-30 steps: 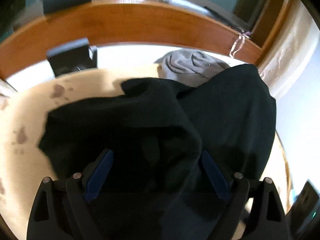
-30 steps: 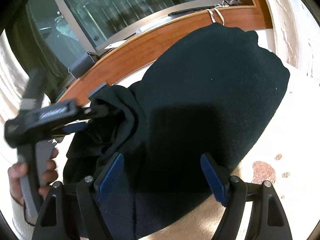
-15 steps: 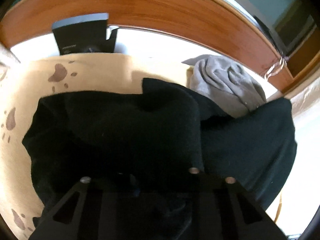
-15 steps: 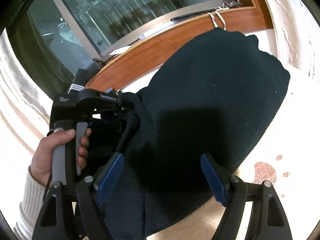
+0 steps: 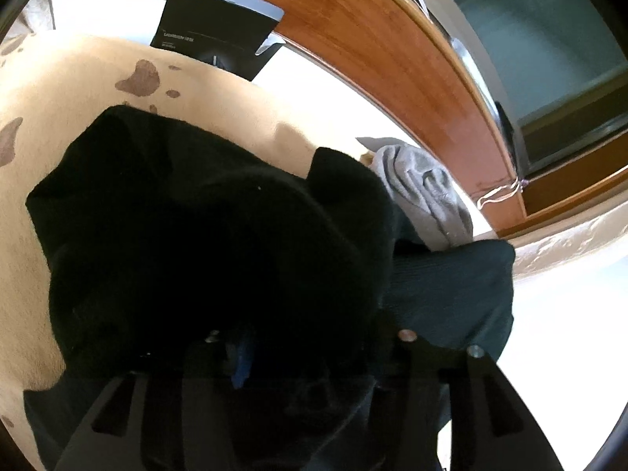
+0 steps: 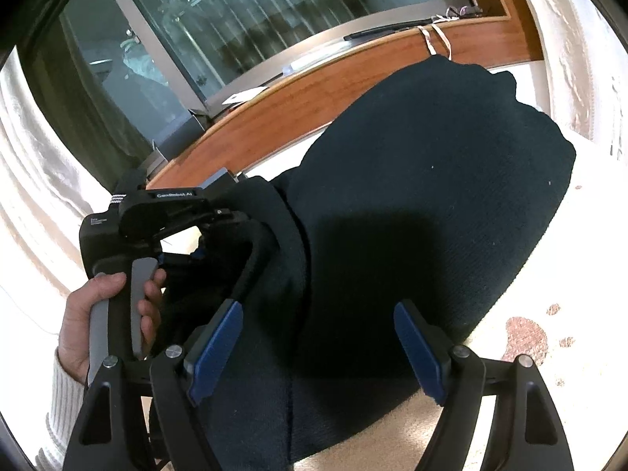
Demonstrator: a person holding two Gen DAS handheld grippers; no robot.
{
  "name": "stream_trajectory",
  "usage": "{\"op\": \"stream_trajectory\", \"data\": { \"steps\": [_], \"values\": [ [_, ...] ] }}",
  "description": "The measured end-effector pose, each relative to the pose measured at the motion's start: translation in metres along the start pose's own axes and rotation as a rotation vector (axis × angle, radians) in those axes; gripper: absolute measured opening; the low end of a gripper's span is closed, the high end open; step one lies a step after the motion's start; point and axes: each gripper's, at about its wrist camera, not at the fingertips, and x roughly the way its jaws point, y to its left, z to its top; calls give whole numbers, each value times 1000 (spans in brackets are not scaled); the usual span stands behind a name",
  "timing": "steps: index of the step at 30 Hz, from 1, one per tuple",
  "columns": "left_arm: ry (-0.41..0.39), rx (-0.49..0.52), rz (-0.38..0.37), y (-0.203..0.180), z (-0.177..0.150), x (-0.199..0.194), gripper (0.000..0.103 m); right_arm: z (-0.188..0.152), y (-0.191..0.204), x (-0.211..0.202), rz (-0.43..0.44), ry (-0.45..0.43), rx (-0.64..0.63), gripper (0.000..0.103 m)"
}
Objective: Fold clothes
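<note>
A black garment (image 5: 196, 235) lies bunched on a beige blanket with brown paw prints (image 5: 219, 94). My left gripper (image 5: 314, 345) is low over the bunched part. Its jaws are opening, with black cloth lying between and over the fingers, so only a strip of one blue pad (image 5: 240, 357) shows. In the right wrist view the garment's flat part (image 6: 431, 196) spreads toward the far right. My right gripper (image 6: 318, 349) hovers open just above it, gripping nothing. A person's hand (image 6: 106, 306) holds the left gripper's handle at the left.
A crumpled grey garment (image 5: 424, 192) lies behind the black one. A dark box (image 5: 216, 39) stands at the blanket's far edge. A wooden ledge (image 6: 314, 90) and a window (image 6: 274, 19) run along the back. Bare blanket (image 6: 526, 333) shows at the right.
The left gripper closed into the black cloth, rolled and moved in lower over the bunched part; its jaws now stand apart again. The right gripper has stayed still and open.
</note>
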Motion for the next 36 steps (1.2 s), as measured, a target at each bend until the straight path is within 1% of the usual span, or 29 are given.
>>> {"op": "stream_trajectory", "data": {
  "steps": [1,2,4,8,11,12,13,15,17,19,21,23,26,28,30,34,36],
  "values": [
    [-2,0,3,0,0,0,58,0,-1,-1,1,-3,3,82],
    [-1,2,16,1,0,-1,59,1,-1,-1,2,-4,7,82],
    [3,8,46,4,0,-4,64,0,-3,-1,5,0,16,82],
    [17,-14,90,14,1,-6,65,1,-2,0,6,7,12,82],
    [33,-41,85,19,4,-4,66,1,-3,1,11,17,12,82],
    [38,-53,80,20,5,-3,67,1,-3,2,13,21,14,82],
    [43,-65,70,20,7,-2,71,1,-3,2,15,23,14,82],
    [55,-87,16,19,11,0,77,2,-4,3,17,27,11,82],
    [65,-99,-46,17,14,-2,78,1,-3,3,19,23,9,82],
    [68,-103,-93,17,16,-7,78,1,-3,2,20,14,12,82],
    [51,-103,-139,19,16,-18,78,1,-5,1,22,4,16,82],
    [26,-101,-162,22,15,-29,79,1,-6,-2,33,-17,21,82],
    [-2,-110,-165,32,11,-45,81,0,-5,-6,60,-57,17,82],
    [0,-116,-166,42,6,-51,81,0,3,-10,81,-100,-41,82],
    [10,-119,-177,52,3,-55,81,1,13,-11,73,-140,-130,82],
    [6,-98,-176,60,0,-54,81,14,38,2,4,-157,-331,82],
    [1,-82,-178,61,0,-56,81,24,56,13,-24,-172,-486,82]
  ]
}}
